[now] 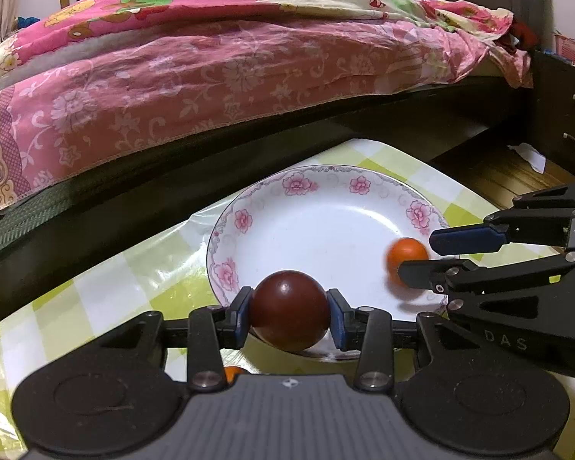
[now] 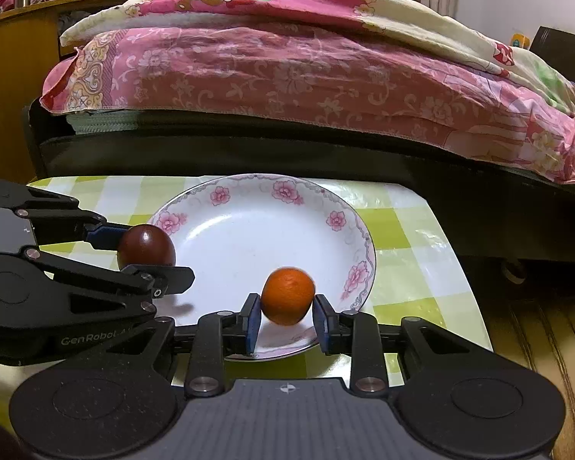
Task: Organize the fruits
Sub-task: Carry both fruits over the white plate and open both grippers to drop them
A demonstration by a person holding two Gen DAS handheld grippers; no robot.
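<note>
Since the left wrist view looks straight down its own fingers, the left gripper (image 1: 289, 312) is easy to read: both blue pads pinch the dark red fruit (image 1: 289, 308) at its widest part, right over the near rim of the flowered plate (image 1: 226, 230). That fruit looks smooth and glossy, probably firm and a bit slippery, so a grip across the middle seems the safe spot; higher or lower and it could squirt out. The orange fruit (image 1: 404, 255) shows at the right with the right gripper (image 1: 421, 255) around it, slightly blurred.

In the right wrist view, the right gripper (image 2: 286, 316) has the orange fruit (image 2: 287, 301) between its 2 pads, above the plate (image 2: 249, 230), but a sliver of gap shows on each side, so the pads look just clear of it, not squeezing. It looks light with a dimpled skin, likely softer, so gentle pressure on the sides should do. The left gripper (image 2: 149, 257) holds the dark red fruit (image 2: 146, 246) at the plate's left edge. The plate sits on the checked surface (image 2: 414, 237) beside a bed.
</note>
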